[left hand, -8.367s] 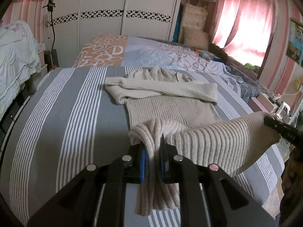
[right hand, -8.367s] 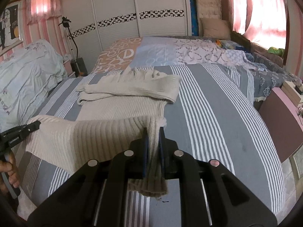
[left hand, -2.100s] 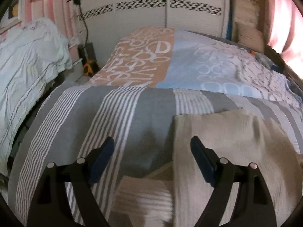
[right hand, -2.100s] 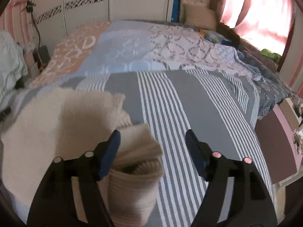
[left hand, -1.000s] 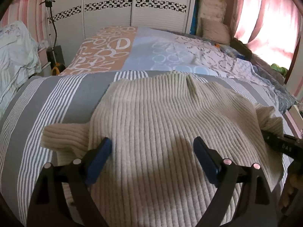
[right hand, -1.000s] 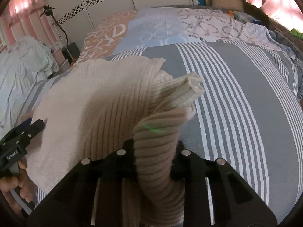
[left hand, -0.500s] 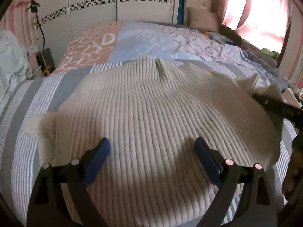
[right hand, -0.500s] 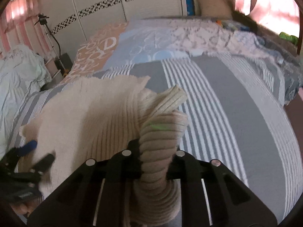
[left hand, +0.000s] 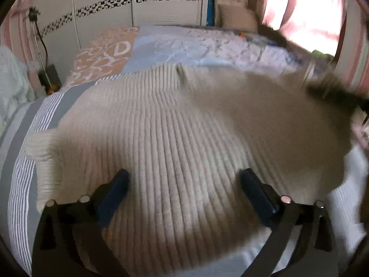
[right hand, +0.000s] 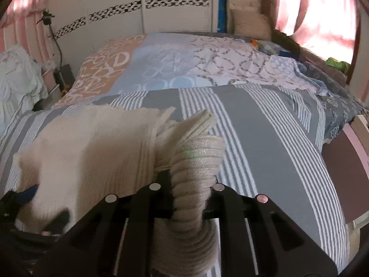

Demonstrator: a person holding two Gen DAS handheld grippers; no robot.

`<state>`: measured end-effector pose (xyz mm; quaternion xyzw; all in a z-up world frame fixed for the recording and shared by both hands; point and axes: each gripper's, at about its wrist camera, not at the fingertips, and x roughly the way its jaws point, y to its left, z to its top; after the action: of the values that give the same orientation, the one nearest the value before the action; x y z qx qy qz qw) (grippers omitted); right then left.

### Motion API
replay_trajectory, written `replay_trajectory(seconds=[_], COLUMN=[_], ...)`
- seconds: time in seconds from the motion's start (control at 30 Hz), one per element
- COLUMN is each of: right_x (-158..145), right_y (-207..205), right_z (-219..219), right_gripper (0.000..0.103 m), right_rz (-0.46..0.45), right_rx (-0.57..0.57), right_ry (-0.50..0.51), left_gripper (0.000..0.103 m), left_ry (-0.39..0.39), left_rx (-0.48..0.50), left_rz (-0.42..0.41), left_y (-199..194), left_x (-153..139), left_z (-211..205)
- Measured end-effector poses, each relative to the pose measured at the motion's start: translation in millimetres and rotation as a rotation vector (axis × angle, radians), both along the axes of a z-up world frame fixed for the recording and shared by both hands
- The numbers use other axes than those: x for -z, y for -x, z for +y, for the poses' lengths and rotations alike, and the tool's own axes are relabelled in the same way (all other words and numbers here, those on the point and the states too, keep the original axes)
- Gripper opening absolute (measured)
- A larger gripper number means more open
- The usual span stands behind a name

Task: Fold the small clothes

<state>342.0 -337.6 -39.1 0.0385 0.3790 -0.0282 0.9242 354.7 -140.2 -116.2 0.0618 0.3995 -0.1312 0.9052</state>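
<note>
A cream ribbed sweater (left hand: 175, 143), folded into a stack, lies on the grey striped bedspread (left hand: 25, 161). My left gripper (left hand: 184, 191) is open, its blue-padded fingers (left hand: 113, 191) spread wide just over the near part of the sweater. My right gripper (right hand: 189, 184) is shut on a thick bunched edge of the sweater (right hand: 193, 168) at its right side; the rest of the sweater (right hand: 92, 150) spreads away to the left. The right gripper shows as a dark blur (left hand: 334, 92) at the sweater's far right in the left wrist view.
The bedspread (right hand: 265, 138) stretches to the right, with a patterned quilt (right hand: 161, 64) behind it. White wardrobe doors (right hand: 138, 7) stand at the back, pink curtains (right hand: 318, 11) at the right. A pale heap of bedding (right hand: 18, 80) lies at the left. A pink-brown bedside unit (right hand: 346, 168) sits right.
Over the last second the left gripper has stayed open over the sweater and moved slightly closer. The right gripper, shut on the bunched edge, is lifting and shifting it; the sweater's right side blurs.
</note>
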Motion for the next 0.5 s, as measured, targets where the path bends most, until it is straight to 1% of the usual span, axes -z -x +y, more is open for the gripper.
replay_trajectory(seconds=[0.03, 0.07, 0.13, 0.27, 0.4, 0.43, 0.5], right_x=[-3, -9, -16, -30, -36, -37, -41], right_y=[0, 1, 3, 4, 2, 1, 1], right_z=[3, 10, 15, 23, 25, 26, 29], right_gripper=[0.013, 0.013, 0.013, 0.013, 0.013, 0.013, 0.013], right_rz=[-0.002, -0.008, -0.020, -0.036, -0.032, -0.028, -0.026], right_rx=[-0.009, -0.026, -0.040, -0.064, -0.086, -0.098, -0.103], right_ry=[0.000, 0.005, -0.001, -0.017, -0.076, -0.102, -0.112], left_gripper=[0.101, 0.101, 0.101, 0.101, 0.101, 0.101, 0.101], left_ry=[-0.017, -0.007, 0.022, 0.029, 0.046, 0.064, 0.149], left_rx=[0.000, -0.002, -0.012, -0.013, -0.013, -0.014, -0.031], left_rz=[-0.005, -0.013, 0.000, 0.003, 0.008, 0.008, 0.019], left_y=[1, 2, -1, -1, 0, 0, 2], left_x=[1, -2, -1, 0, -1, -2, -11], left_z=[-2, -3, 1, 2, 4, 6, 17])
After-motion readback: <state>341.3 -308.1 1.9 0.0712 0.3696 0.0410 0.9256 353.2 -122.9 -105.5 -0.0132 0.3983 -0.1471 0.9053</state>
